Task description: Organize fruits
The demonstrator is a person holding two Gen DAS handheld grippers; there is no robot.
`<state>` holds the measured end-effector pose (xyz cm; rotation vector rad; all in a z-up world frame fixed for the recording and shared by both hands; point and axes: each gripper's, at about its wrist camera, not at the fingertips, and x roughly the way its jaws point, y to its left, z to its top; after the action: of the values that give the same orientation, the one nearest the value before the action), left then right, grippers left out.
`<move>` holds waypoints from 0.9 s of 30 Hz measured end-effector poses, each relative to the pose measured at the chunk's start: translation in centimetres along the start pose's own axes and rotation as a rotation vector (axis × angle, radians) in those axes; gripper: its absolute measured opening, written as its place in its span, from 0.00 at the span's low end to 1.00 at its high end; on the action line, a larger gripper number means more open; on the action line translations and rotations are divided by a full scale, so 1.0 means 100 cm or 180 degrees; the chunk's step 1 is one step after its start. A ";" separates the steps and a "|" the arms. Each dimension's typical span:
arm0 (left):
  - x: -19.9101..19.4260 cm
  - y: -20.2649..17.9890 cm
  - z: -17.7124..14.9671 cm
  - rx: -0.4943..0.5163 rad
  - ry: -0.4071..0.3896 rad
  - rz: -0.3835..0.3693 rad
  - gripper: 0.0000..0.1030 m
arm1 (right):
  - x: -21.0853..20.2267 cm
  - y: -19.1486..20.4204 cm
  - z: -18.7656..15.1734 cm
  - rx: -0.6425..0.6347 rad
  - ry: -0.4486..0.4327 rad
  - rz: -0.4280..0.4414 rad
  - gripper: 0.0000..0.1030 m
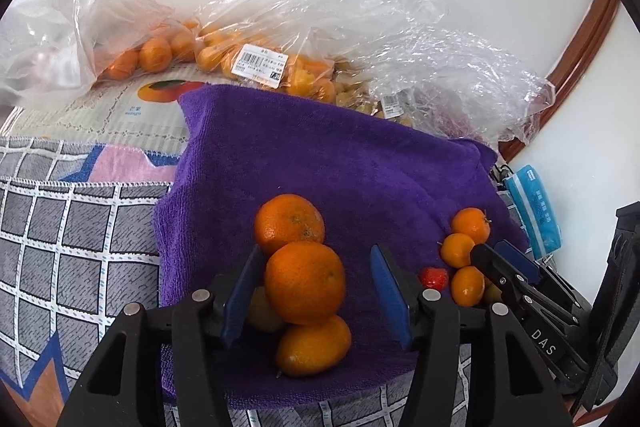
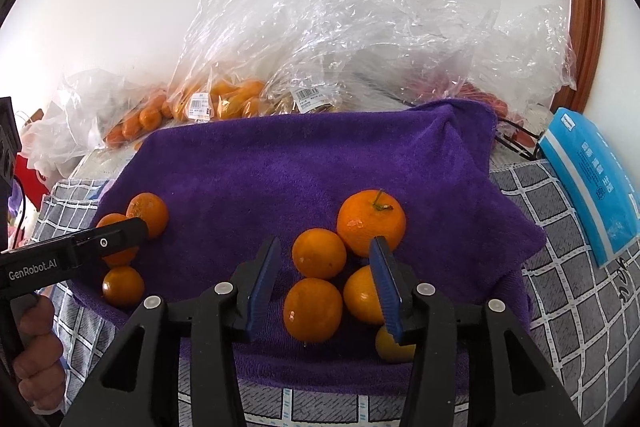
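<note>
I am holding both fingers parted, gripping nothing; big round oranges [image 1: 305, 282] and small mandarins [image 2: 319, 253] are sitting grouped on the purple towel [image 1: 320, 155]; the clear plastic fruit bags [image 1: 260, 63] are waiting.

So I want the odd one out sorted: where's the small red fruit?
In the left wrist view the small red fruit lies on the purple towel, lower right, just left of the small oranges by the right gripper.

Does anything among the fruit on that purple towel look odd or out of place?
One thing: a small red fruit, perhaps a strawberry, lies on the purple towel among the little oranges. Everything else there is orange or yellowish citrus.
</note>
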<state>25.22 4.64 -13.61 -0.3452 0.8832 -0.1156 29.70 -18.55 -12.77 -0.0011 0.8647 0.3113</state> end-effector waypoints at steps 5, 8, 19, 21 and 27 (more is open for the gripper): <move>-0.017 -0.004 0.000 0.0028 -0.0091 -0.0053 0.64 | -0.013 0.000 0.003 0.0075 -0.0011 -0.0031 0.55; -0.031 -0.008 -0.001 0.0040 -0.0148 -0.0028 0.65 | -0.027 0.000 0.007 0.0136 -0.0042 -0.0098 0.56; -0.099 -0.033 -0.023 0.0321 -0.0377 0.0307 0.69 | -0.103 -0.004 0.001 0.0406 -0.0116 -0.0205 0.70; -0.113 -0.040 -0.031 0.0421 -0.0450 0.0407 0.70 | -0.118 -0.001 -0.005 0.0362 -0.0080 -0.0205 0.70; -0.147 -0.050 -0.052 0.0405 -0.0540 0.0393 0.74 | -0.163 0.004 -0.026 0.0335 -0.0125 -0.0337 0.70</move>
<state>12.05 2.20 -4.11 -0.1781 0.7232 -0.0275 17.80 -22.90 -2.21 0.0567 0.8380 0.1659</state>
